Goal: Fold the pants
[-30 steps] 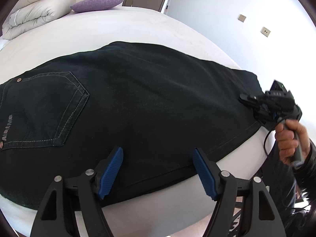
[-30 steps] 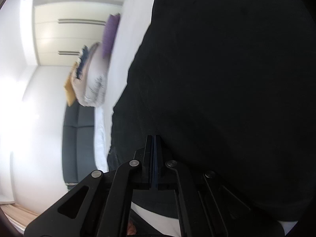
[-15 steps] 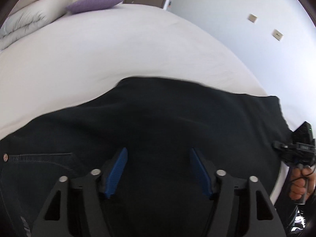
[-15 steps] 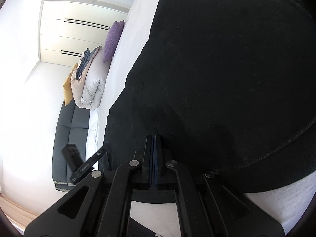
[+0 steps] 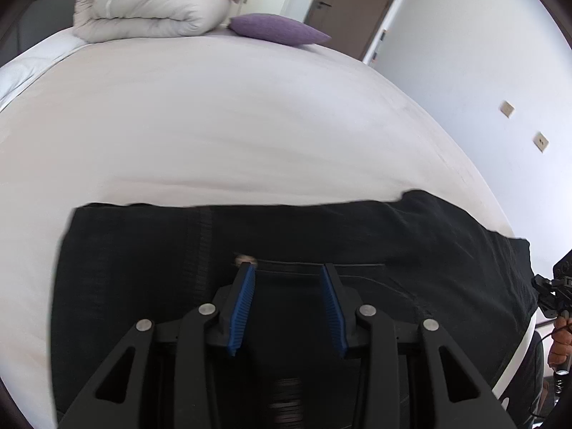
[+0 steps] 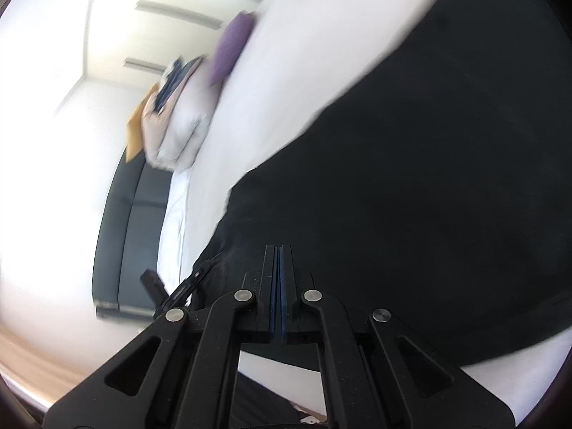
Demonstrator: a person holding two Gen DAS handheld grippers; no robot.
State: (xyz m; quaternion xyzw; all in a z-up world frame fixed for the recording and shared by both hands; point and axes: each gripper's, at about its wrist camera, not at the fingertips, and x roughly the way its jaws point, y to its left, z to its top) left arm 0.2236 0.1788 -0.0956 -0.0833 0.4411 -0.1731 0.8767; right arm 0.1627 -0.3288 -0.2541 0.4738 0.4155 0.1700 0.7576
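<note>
Black denim pants (image 5: 393, 243) lie flat on a white bed (image 5: 250, 125), near its front edge. My left gripper (image 5: 286, 268) hovers low over them with its blue pads (image 5: 243, 307) apart and closing. Only flat fabric and a pocket seam lie under the gap, and a brass rivet (image 5: 245, 259) sits at the left fingertip. My right gripper (image 6: 278, 248) is shut, pad against pad, at the edge of the pants (image 6: 429, 178). I cannot make out any cloth pinched between its pads. In the left wrist view the right gripper (image 5: 545, 286) sits at the pants' right end, held by a hand (image 5: 561, 343).
A folded grey duvet (image 5: 150, 10) and a purple pillow (image 5: 275, 28) lie at the far end of the bed. Bare sheet stretches between them and the pants. A brown door (image 5: 357, 0) and a white wall stand beyond. A dark sofa (image 6: 132, 232) sits beside the bed.
My left gripper has swept sideways across the pants and its jaws have narrowed; the back pocket has left its view. My right gripper has lifted and rolled a little, staying shut.
</note>
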